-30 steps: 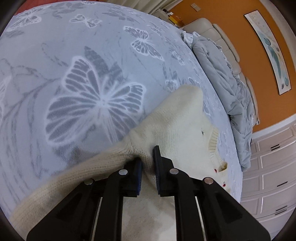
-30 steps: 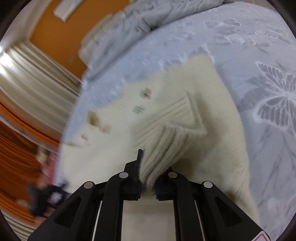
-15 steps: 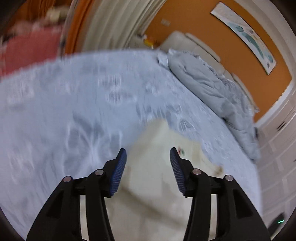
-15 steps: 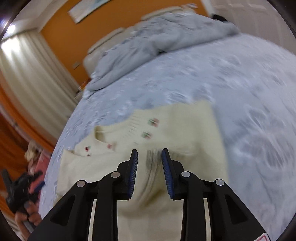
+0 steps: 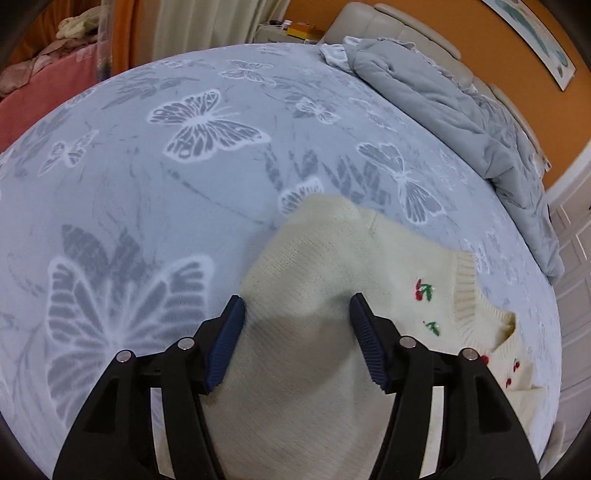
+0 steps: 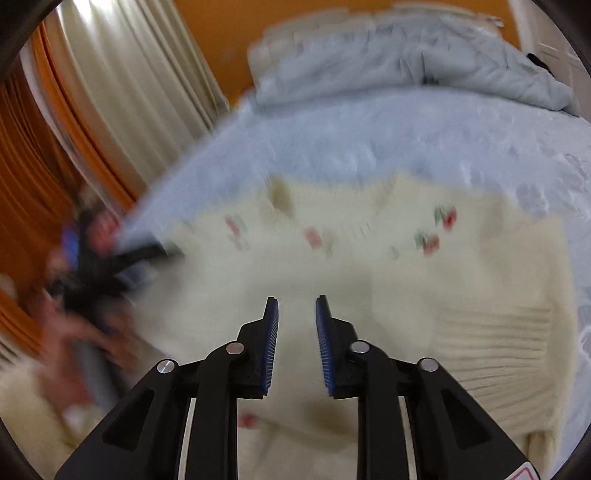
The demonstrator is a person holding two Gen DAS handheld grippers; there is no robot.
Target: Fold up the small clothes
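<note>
A small cream knit sweater [image 5: 325, 280] with red cherry embroidery lies on the blue butterfly bedspread [image 5: 147, 166]. My left gripper [image 5: 297, 310] is open wide and empty, just above the sweater's folded-in left side. In the right wrist view the sweater [image 6: 369, 266] is blurred, with a ribbed cuff folded across its right part. My right gripper [image 6: 296, 306] is open and empty above the sweater's middle. The left gripper [image 6: 103, 266] shows as a dark blur at the left there.
A rumpled grey duvet [image 5: 461, 99] lies along the far side of the bed by the beige headboard [image 5: 406, 29]. Orange wall and cream curtains [image 6: 129, 81] stand behind. White drawers [image 5: 576, 258] are at the right. A pink cover [image 5: 44, 88] lies at far left.
Both grippers were shut on sweater folds a second ago. Both have let go, opened and lifted back; the sleeves now lie folded on the sweater. The right view is swinging left.
</note>
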